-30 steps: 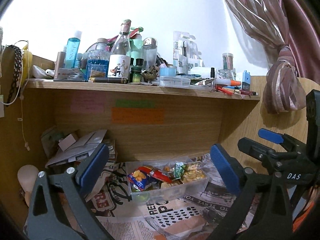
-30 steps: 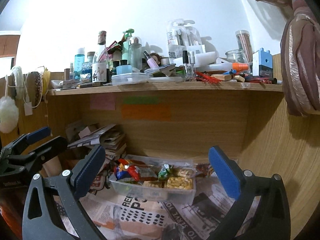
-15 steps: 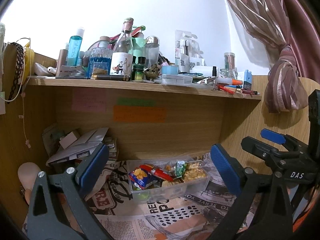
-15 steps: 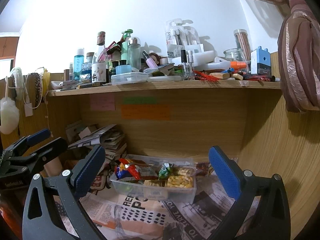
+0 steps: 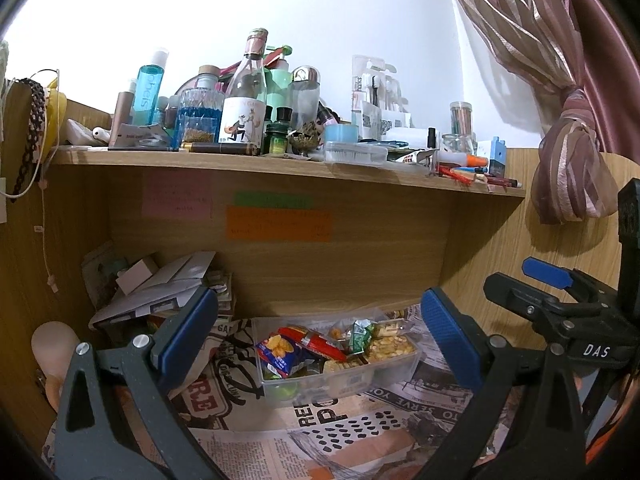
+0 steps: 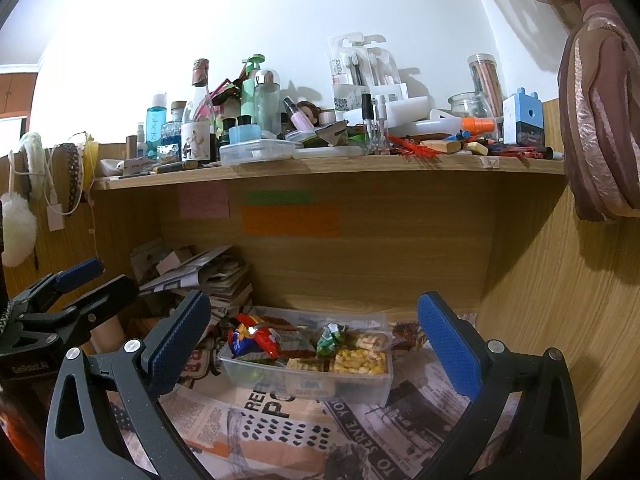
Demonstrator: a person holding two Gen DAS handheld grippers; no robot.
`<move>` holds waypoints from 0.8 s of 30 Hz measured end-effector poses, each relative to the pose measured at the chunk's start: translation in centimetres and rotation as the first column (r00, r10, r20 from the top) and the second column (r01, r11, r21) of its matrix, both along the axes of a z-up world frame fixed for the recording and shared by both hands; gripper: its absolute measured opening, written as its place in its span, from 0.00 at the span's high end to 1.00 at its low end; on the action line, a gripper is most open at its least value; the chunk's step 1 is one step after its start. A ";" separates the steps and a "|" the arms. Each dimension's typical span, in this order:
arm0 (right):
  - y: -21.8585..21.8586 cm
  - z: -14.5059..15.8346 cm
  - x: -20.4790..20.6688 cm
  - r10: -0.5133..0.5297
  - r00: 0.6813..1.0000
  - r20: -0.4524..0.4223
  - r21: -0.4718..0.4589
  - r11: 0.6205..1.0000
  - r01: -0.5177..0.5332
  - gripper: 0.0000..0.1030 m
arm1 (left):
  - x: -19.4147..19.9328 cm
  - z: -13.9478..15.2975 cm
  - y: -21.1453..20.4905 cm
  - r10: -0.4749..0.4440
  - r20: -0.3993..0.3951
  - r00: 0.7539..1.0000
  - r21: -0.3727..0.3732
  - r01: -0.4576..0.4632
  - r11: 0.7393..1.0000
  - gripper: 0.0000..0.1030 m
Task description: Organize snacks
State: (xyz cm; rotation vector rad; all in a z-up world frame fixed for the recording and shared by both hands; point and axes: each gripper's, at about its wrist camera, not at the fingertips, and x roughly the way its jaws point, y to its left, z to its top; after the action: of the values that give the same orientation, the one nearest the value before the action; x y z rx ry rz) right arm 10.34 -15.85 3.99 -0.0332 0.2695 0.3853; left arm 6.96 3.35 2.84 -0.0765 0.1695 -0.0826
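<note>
Snack tub (image 6: 308,380) contents overlapped; sticky-note (image 6: 290,221) writing illegible.

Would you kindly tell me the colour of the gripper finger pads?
Blue pads, clearest in the right wrist view.

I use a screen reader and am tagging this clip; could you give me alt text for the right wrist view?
The open right gripper faces a clear tub of snacks on newspaper inside a wooden cubby. A cluttered shelf sits above, and the left gripper shows at the left edge.
</note>
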 end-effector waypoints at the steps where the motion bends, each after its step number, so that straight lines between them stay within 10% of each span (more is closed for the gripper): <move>1: 0.1 0.0 0.0 -0.002 1.000 0.001 -0.001 1.000 0.002 0.00 | 0.1 0.0 0.0 0.000 -0.001 1.000 -0.001 0.000 1.000 0.00; 24: 0.1 0.2 0.4 -0.011 1.000 0.007 0.018 1.000 0.011 0.00 | 0.3 0.0 -0.1 -0.010 0.004 1.000 0.001 0.010 1.000 0.00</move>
State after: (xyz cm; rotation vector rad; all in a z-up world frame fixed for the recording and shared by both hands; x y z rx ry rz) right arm 10.76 -15.75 4.18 -0.0155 0.2595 0.3763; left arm 7.26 3.27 2.81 -0.0746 0.1656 -0.0927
